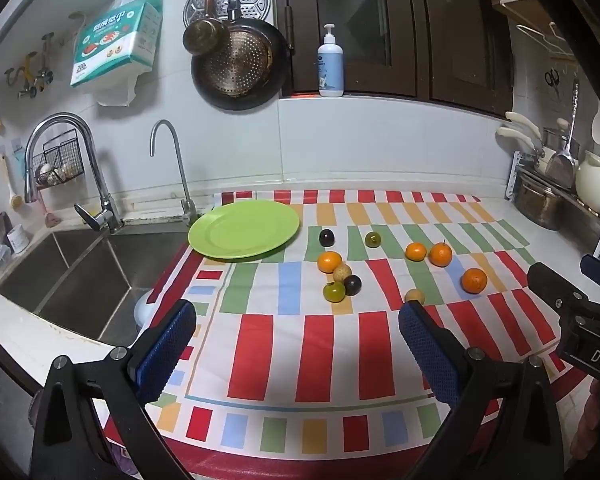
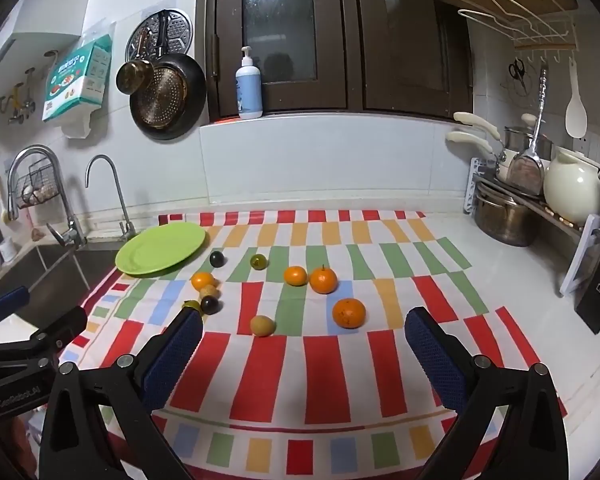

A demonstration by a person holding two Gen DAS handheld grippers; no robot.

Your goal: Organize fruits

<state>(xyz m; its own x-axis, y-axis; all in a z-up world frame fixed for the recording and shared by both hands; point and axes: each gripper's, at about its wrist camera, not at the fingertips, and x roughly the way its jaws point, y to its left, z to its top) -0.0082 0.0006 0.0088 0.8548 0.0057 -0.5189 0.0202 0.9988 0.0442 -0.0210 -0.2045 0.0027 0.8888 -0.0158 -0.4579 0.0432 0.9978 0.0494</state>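
A green plate [image 1: 244, 229] [image 2: 160, 248] lies bare at the back left of a striped cloth [image 1: 324, 336] [image 2: 320, 364]. To its right, loose fruit is scattered: several oranges [image 1: 474, 281] [image 2: 349, 313], two dark plums [image 1: 326, 237] [image 2: 217, 259], green fruits [image 1: 334, 291] [image 2: 258, 261] and small tan fruits [image 1: 342, 271] [image 2: 262, 325]. My left gripper [image 1: 298, 326] hovers open over the cloth's near part, short of the fruit. In the same way my right gripper [image 2: 304, 334] stands open, nothing between its blue pads, with the nearest orange and tan fruit just ahead.
A steel sink [image 1: 80, 276] with two taps [image 1: 100, 200] lies left of the cloth. A pump bottle [image 1: 331, 64] stands on the ledge; pans [image 1: 240, 68] hang on the wall. A pot rack with a cream jug [image 2: 574, 188] fills the right side.
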